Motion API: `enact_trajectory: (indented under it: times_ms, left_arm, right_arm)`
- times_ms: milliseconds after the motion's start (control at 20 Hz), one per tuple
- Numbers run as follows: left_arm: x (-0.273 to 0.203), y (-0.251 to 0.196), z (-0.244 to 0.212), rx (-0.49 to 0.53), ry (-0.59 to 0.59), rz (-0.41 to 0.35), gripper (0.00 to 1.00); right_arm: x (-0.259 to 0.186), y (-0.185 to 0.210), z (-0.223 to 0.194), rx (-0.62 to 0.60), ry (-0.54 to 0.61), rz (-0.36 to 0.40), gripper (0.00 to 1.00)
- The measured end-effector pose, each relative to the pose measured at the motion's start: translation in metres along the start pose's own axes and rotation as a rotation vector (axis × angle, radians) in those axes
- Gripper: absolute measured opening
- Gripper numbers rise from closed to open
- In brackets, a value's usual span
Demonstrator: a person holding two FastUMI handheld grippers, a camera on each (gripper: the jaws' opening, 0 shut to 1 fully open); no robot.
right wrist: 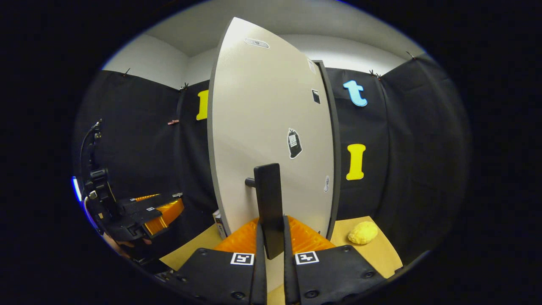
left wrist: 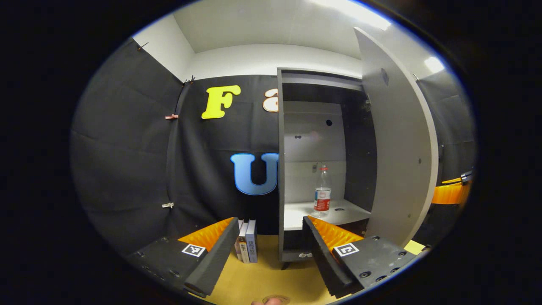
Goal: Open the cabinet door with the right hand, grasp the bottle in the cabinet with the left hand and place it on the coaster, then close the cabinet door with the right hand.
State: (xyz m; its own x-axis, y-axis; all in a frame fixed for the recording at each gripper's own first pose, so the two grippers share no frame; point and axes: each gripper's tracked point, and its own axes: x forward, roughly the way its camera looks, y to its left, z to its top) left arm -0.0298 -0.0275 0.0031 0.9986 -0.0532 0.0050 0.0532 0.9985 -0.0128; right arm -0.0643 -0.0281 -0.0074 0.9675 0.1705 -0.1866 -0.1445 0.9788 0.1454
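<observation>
A clear plastic bottle (left wrist: 322, 189) with a red and white label stands upright on the white shelf (left wrist: 305, 214) of the open grey cabinet (left wrist: 281, 169). My left gripper (left wrist: 264, 250) is open, short of the shelf, with the bottle above its right finger. The cabinet door (left wrist: 400, 144) is swung wide open to the right. In the right gripper view the door (right wrist: 262, 127) fills the middle and my right gripper (right wrist: 271, 237) is shut on its dark bar handle (right wrist: 267, 203). The left gripper (right wrist: 144, 212) shows at the left there. A round coaster edge (left wrist: 277, 299) peeks at the bottom.
Several books (left wrist: 247, 245) stand on the yellow table (left wrist: 262, 279) left of the cabinet. A yellow lumpy object (right wrist: 363, 232) lies on the table right of the door. Black cloth walls close in on all sides.
</observation>
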Motion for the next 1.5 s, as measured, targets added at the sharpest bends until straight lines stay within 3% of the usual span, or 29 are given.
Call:
enact_trajectory:
  times_ms: [450, 650, 1000, 1200, 1350, 1500]
  left_arm:
    - [0.011, -0.03, -0.001, 0.0, 0.004, -0.062, 0.94]
    - [0.016, -0.038, 0.0, 0.001, 0.003, -0.081, 0.95]
    - [0.023, -0.052, 0.004, 0.011, -0.002, -0.111, 0.95]
    - [0.028, -0.061, 0.002, 0.006, 0.006, -0.133, 0.92]
    - [0.032, -0.07, 0.002, 0.005, 0.006, -0.147, 0.94]
    - [0.041, -0.081, 0.003, 0.0, 0.004, -0.168, 0.95]
  right_arm:
    - [-0.032, -0.062, 0.003, -0.035, -0.013, -0.134, 0.19]
    - [-0.045, -0.1, 0.011, -0.097, -0.025, -0.239, 0.15]
    - [-0.067, -0.153, 0.022, -0.067, -0.045, -0.355, 0.13]
    - [-0.067, -0.15, 0.021, -0.053, -0.046, -0.332, 0.14]
    - [-0.07, -0.153, 0.022, -0.094, -0.053, -0.362, 0.13]
    - [-0.079, -0.149, 0.029, -0.062, -0.068, -0.364, 0.1]
